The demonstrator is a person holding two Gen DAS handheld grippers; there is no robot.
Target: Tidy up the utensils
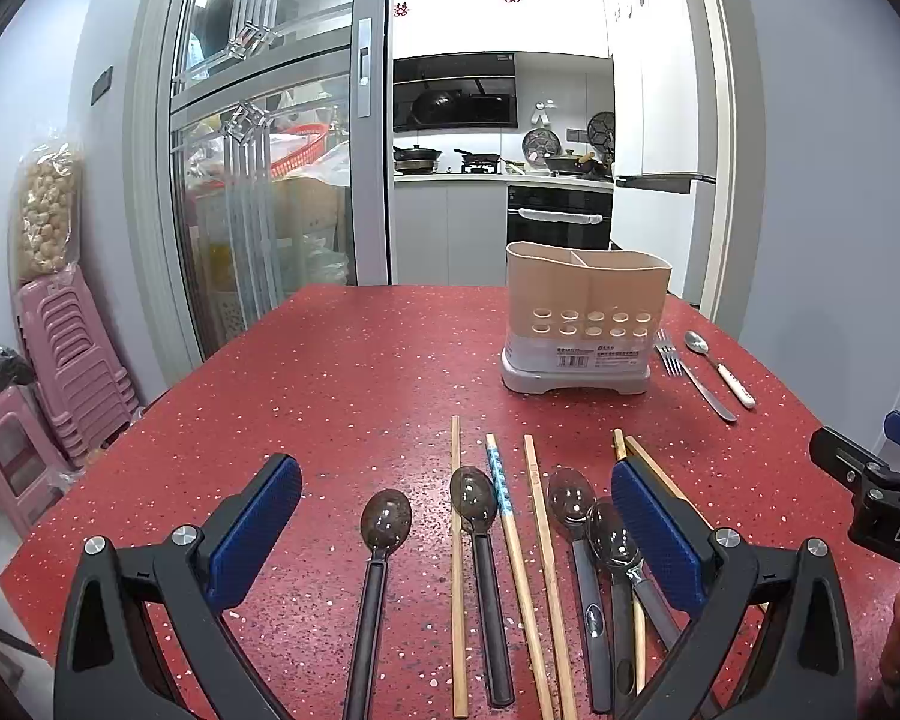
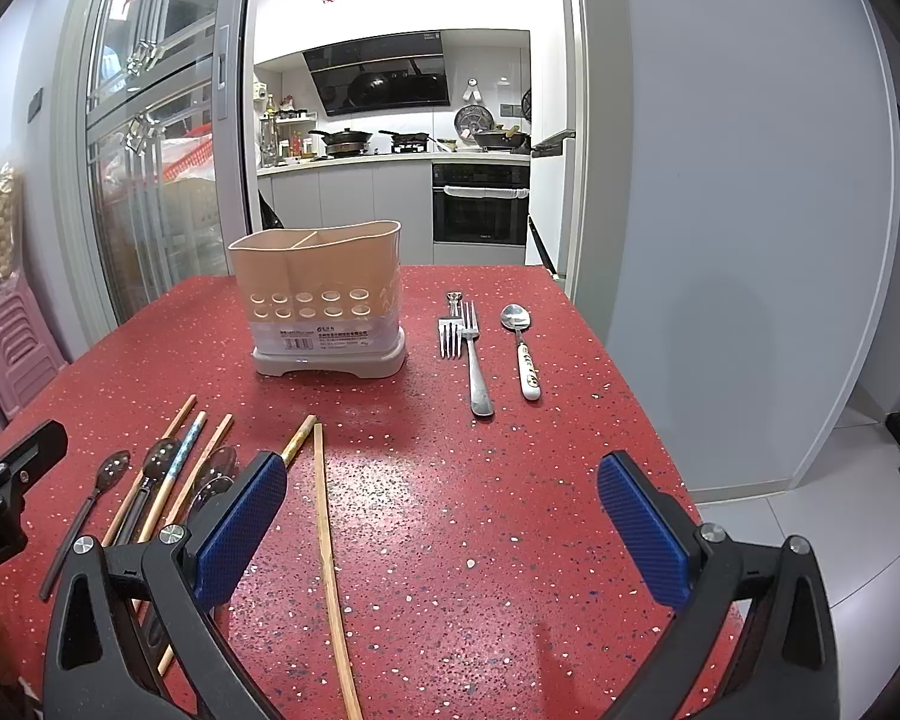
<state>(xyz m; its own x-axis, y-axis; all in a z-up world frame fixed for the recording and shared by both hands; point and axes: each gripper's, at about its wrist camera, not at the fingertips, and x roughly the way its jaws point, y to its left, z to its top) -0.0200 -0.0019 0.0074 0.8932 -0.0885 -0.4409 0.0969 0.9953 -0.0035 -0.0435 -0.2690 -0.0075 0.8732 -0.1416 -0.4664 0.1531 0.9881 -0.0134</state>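
Utensils are all still loose on the red speckled surface [image 2: 450, 510], nothing in the beige caddy [image 1: 582, 318] yet, as far as its visible top shows. The caddy stands upright toward the far side, its two compartments open at the top, so things can probably just drop in handle-down.

The layout looks pre-sorted: the dark plastic spoons [image 1: 384, 525] and wooden chopsticks [image 1: 457, 570] lie roughly parallel in a row near the front edge, a few of them overlapping. The metal forks [image 2: 471, 348] and the white-handled spoon [image 2: 519, 348] sit side by side to the right of the caddy, so each arm has its own pile.

The left hand-held gripper [image 1: 456, 534] hovers over the spoon-and-chopstick row with its jaws spread wide, holding nothing. The right hand-held gripper [image 2: 444, 522] is just as wide and empty, over bare surface, with one stray chopstick [image 2: 330, 552] running between its fingers. Looks like neither has committed to a pick yet.
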